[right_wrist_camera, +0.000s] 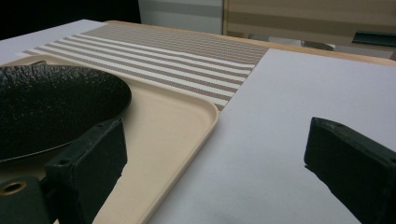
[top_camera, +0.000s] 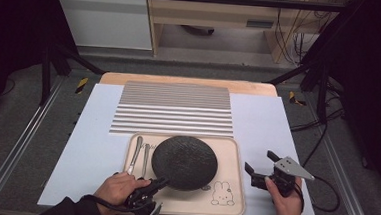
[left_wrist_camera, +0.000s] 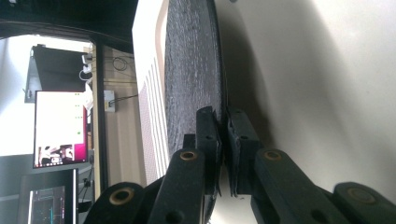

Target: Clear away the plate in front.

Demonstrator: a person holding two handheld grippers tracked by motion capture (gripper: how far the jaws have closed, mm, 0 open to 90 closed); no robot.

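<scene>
High view: the left hand-held gripper (top_camera: pixel 157 184) is clenched on the near rim of the round, rough-textured black plate (top_camera: pixel 184 162). The plate sits on the beige rectangular plastic tray with a rabbit drawing (top_camera: pixel 231 190). Pinching the rim looks like the way to lift or slide so flat a dish. Just left of that hand-held gripper lie two slim metal utensils (top_camera: pixel 139 157), close enough to be brushed. The right hand-held gripper (top_camera: pixel 258 167) waits released over the pale worktop (top_camera: pixel 263 117), right of the tray.

Left gripper view: the pads (left_wrist_camera: pixel 208 135) squeeze the plate's thin edge (left_wrist_camera: pixel 194 70) from both faces, the tray floor (left_wrist_camera: pixel 303 70) lying beyond it.

Right gripper view: the jaws stand wide with nothing between them. The plate (right_wrist_camera: pixel 51 107) and the tray rim (right_wrist_camera: pixel 205 126) lie to their left. A striped grey-and-white placemat (right_wrist_camera: pixel 177 56) lies ahead.
</scene>
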